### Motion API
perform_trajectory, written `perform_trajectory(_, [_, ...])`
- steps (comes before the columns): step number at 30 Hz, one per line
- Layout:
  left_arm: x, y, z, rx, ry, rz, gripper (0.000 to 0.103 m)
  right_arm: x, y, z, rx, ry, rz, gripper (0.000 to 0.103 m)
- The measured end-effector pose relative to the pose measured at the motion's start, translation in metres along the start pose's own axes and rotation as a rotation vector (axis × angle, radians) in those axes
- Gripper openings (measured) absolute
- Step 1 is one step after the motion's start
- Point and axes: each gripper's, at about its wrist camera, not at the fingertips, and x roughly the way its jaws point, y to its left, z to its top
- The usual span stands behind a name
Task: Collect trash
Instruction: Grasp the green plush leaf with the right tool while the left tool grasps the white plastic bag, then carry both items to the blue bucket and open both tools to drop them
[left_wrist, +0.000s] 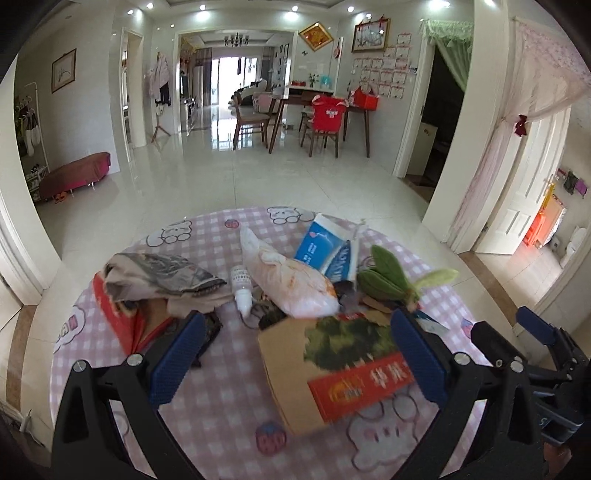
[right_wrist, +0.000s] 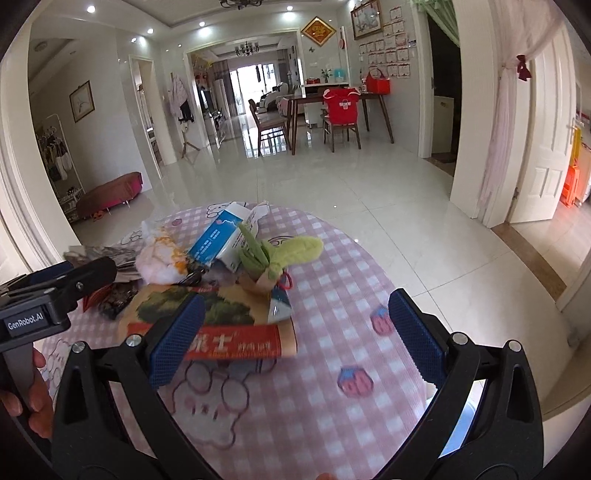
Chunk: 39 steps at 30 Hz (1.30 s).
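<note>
Table: one round table, covered in a pink checked cloth printed with bears and strawberries; it carries all the trash.
Left gripper: one, blue pads spread wide apart, nothing clamped; the brown box lies between them, its right end overlapped in view by the right pad, contact cannot be told.
Right gripper: one, pads set wide apart, gripping nothing; its left pad overlaps the near edge of the brown box in view, its right pad hangs over bare cloth.
Brown box: one flat carton, with a tree picture and a red band, lying at 6 o'clock of the heap, nearest both grippers.
Blue-and-white cartons: two, the larger at 12 o'clock of the heap, the smaller leaning against it.
White plastic bag: one, orange-stained, knotted, at the heap's centre, its near end blurred.
Small white bottle: one, lying just at 9 o'clock of the bag.
Crumpled wrapper: one grey printed sheet, at 9 o'clock of the heap, resting on a red packet.
Green plush leaves: one toy, at 3 o'clock of the heap, beside the cartons.
Dark scraps: under the bag, count cannot be told.
</note>
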Motion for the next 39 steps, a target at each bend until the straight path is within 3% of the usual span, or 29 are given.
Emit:
perform_trajectory(2, [0.021,0.002,0.009,-0.007,0.017,-0.011,0.097,0.024,0.000,0.007,-0.011,0.035,0.007,0.097])
perform_trajectory(4, [0.042,0.003,0.016,-0.005,0.053,0.012,0.089,0.043,-0.002,0.014,0.002,0.071,0.027,0.096])
perform_trajectory(5, [0.054,0.004,0.019,-0.010,0.074,0.004,0.079,0.051,-0.001,0.018,-0.001,0.086,0.042,0.093])
perform_trajectory(7, [0.075,0.009,0.025,-0.033,0.118,0.003,0.071,0.074,0.001,0.024,-0.007,0.118,0.062,0.084])
perform_trajectory(9, [0.088,0.013,0.027,-0.043,0.139,-0.013,0.052,0.097,0.001,0.029,0.001,0.176,0.110,0.075])
perform_trajectory(11, [0.094,0.018,0.028,-0.056,0.146,-0.031,0.037,0.114,0.002,0.029,-0.002,0.223,0.137,0.048])
perform_trajectory(13, [0.092,0.020,0.027,-0.043,0.130,-0.027,0.033,0.126,0.000,0.029,0.008,0.262,0.178,0.019])
perform_trajectory(16, [0.082,0.019,0.029,-0.033,0.093,-0.025,0.029,0.121,-0.001,0.031,-0.008,0.252,0.187,0.016])
perform_trajectory(22, [0.025,0.005,0.035,-0.019,-0.034,-0.039,0.029,0.059,-0.020,0.044,0.049,0.103,0.213,0.015])
perform_trajectory(28, [-0.037,-0.055,0.033,0.076,-0.121,-0.134,0.029,-0.019,-0.070,0.048,0.132,-0.035,0.207,0.015])
perform_trajectory(34, [-0.042,-0.163,0.009,0.235,-0.041,-0.327,0.029,-0.096,-0.157,0.015,0.212,-0.107,0.062,0.015])
perform_trajectory(39, [-0.003,-0.273,-0.035,0.396,0.126,-0.463,0.029,-0.130,-0.242,-0.040,0.300,-0.082,-0.146,0.015])
